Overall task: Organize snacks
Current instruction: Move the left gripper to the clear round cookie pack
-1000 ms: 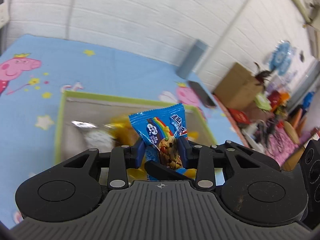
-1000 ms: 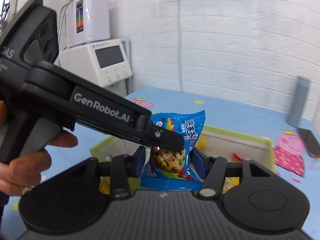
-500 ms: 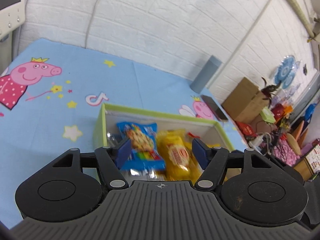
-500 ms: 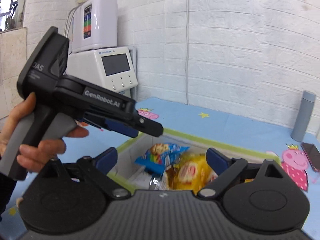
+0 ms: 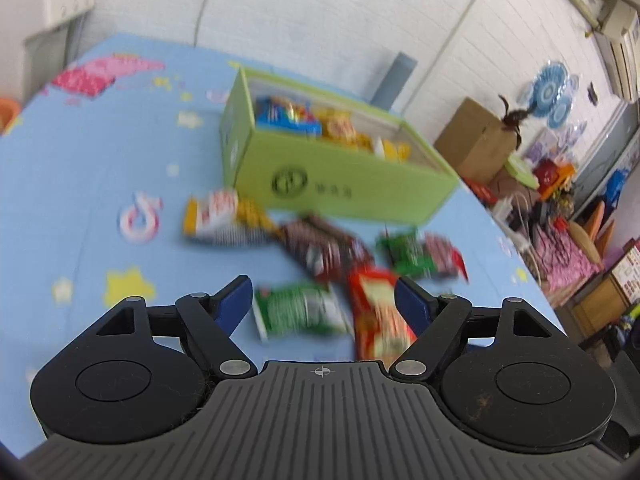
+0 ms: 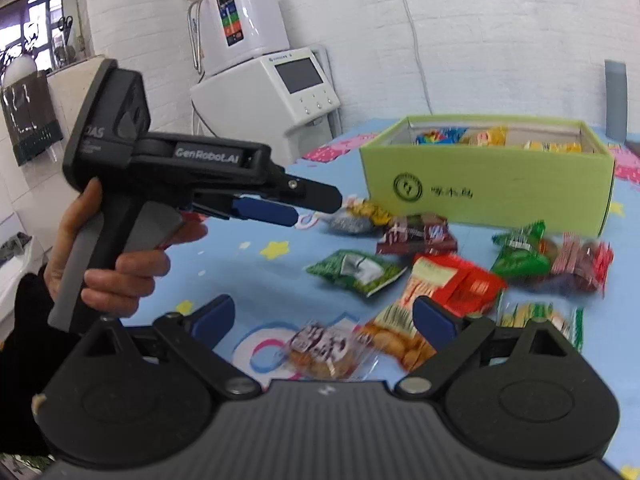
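Note:
A green box (image 5: 344, 178) (image 6: 492, 188) on the blue mat holds several snack packs, a blue cookie pack (image 5: 286, 114) among them. Loose packs lie in front of it: a green one (image 5: 300, 312) (image 6: 356, 270), a red one (image 5: 378, 312) (image 6: 456, 284), a dark brown one (image 5: 324, 248) (image 6: 416, 236) and a yellow-white one (image 5: 220, 218). My left gripper (image 5: 323, 300) is open and empty, just above the green and red packs. My right gripper (image 6: 322, 316) is open and empty over a clear cookie pack (image 6: 324, 350). The left gripper also shows in the right wrist view (image 6: 296, 200).
A grey bottle (image 5: 394, 76) (image 6: 615, 100) stands behind the box. A white machine (image 6: 264, 92) stands off the mat's far left. A cardboard box (image 5: 476, 140) and clutter lie beyond the mat's right edge. The mat (image 5: 100, 184) is blue with cartoon prints.
The blue cookie pack was let go and now lies in the green box. Both grippers have opened and drawn back from the box to above the loose packs.

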{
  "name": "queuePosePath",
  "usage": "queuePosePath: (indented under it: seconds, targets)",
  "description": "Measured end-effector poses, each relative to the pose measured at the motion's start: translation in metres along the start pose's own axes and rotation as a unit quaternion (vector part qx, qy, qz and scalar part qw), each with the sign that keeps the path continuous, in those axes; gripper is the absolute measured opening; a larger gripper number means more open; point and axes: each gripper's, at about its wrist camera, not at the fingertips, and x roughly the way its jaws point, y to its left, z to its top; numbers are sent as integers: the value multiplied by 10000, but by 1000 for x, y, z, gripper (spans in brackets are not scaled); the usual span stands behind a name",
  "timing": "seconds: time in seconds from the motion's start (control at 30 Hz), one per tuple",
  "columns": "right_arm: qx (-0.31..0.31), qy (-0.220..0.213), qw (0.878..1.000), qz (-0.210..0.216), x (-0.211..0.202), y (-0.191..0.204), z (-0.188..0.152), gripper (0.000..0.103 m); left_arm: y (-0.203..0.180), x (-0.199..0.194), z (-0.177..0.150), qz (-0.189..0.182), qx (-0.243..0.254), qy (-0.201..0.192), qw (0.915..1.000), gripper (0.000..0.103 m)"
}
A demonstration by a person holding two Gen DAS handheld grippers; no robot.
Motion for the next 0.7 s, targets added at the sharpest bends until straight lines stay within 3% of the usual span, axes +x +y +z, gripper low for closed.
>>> queuePosePath:
  seconds: [0.1, 0.2, 0.5, 0.67, 0.7]
  targets:
    - [202, 121, 9997, 103, -2, 10, -20, 94, 0, -3, -31, -172, -100, 261, 9995, 68]
    - [161, 242, 9995, -74, 2, 16, -30, 94, 1, 0, -47, -269, -230, 428, 9985, 68]
    - [-176, 551, 9979, -293, 34, 26, -32, 94, 7, -1, -57, -442, -520, 457, 9966, 63]
    - [-172, 673, 9964, 481, 23, 44, -34, 94, 22, -12, -50, -231, -704, 228, 9970, 64]
    - [-259, 658, 9964, 468, 20, 47, -34, 94, 27, -16, -48, -195, -794, 170, 9965, 64]
